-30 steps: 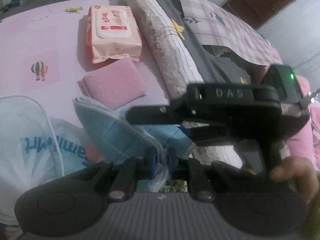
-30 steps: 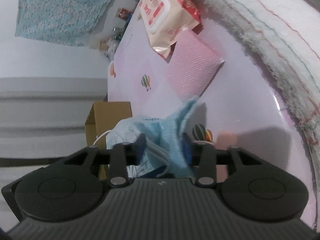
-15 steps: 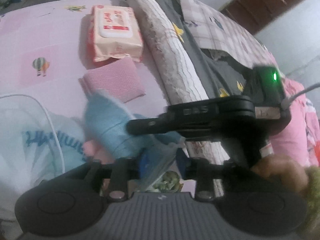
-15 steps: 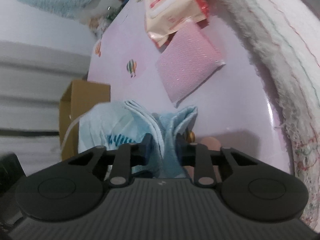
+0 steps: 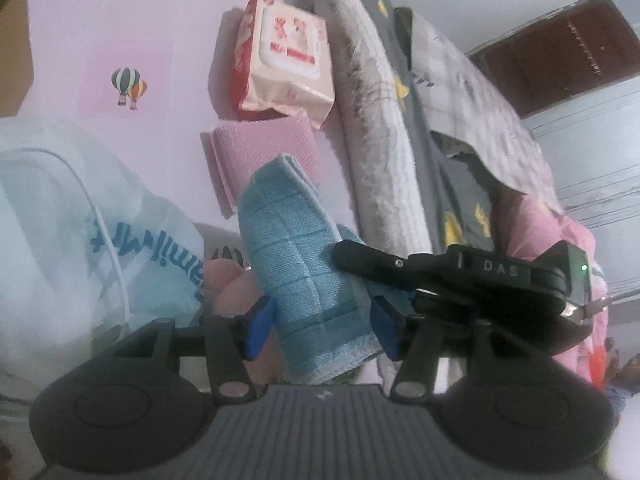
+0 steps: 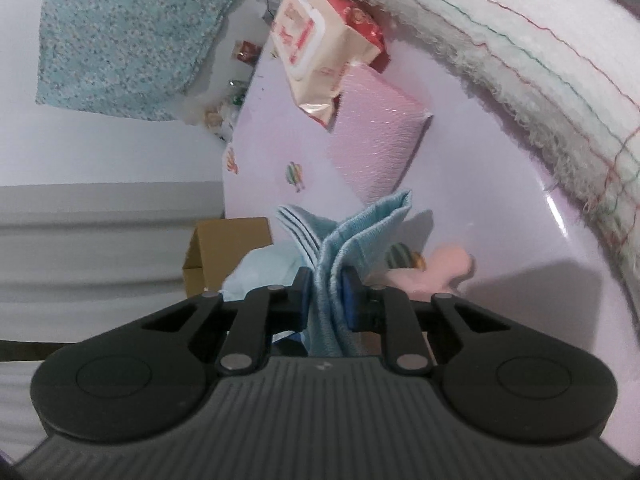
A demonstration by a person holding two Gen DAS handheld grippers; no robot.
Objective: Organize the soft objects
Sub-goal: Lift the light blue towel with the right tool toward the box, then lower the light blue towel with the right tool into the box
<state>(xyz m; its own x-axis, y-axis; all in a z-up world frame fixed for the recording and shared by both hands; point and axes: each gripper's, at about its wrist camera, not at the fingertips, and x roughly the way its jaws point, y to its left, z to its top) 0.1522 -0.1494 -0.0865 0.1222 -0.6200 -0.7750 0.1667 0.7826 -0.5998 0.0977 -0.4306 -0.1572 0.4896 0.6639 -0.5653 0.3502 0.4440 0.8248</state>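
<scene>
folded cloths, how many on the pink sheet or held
2: the blue cloth pinched in the right gripper, the pink cloth flat beside the wipes pack. Others may be hidden.

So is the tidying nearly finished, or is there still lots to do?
About midway, I think. Done: the pink cloth lies folded flat below the wipes pack. In hand: the right gripper is shut on the folded blue towel, and the left gripper is opening around it. Left: laying the towel down.
</scene>
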